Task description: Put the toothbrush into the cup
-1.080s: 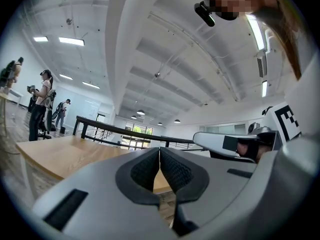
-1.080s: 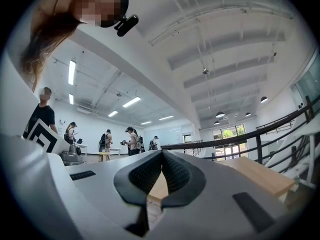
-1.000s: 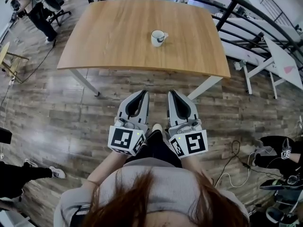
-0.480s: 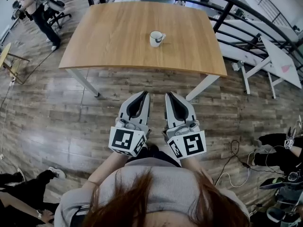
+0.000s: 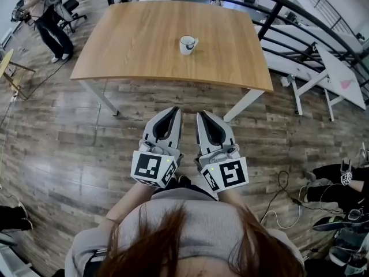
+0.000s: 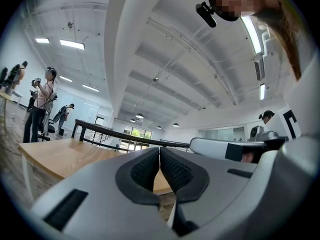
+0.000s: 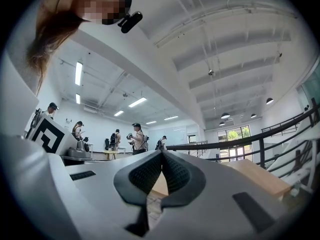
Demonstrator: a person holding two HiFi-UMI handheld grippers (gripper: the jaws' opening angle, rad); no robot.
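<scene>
A white cup (image 5: 187, 44) with a handle stands on the wooden table (image 5: 132, 48), right of its middle. No toothbrush shows in any view. My left gripper (image 5: 173, 110) and right gripper (image 5: 202, 115) are held side by side over the wooden floor, short of the table's near edge, pointing towards it. In the left gripper view the left gripper (image 6: 159, 149) has its dark pads together with nothing between them. The right gripper (image 7: 161, 153) looks the same in its own view: pads meeting, empty. The table edge shows past both sets of jaws.
A black railing (image 5: 271, 7) runs behind and to the right of the table. White desks (image 5: 340, 68) stand at the right. Cables and seated people's legs (image 5: 331, 180) lie on the floor at the right. A person (image 5: 49, 22) stands near a chair at the far left.
Both grippers have drifted a little towards the table, still side by side and shut. The person at the far left has shifted, and legs at the lower left have left view.
</scene>
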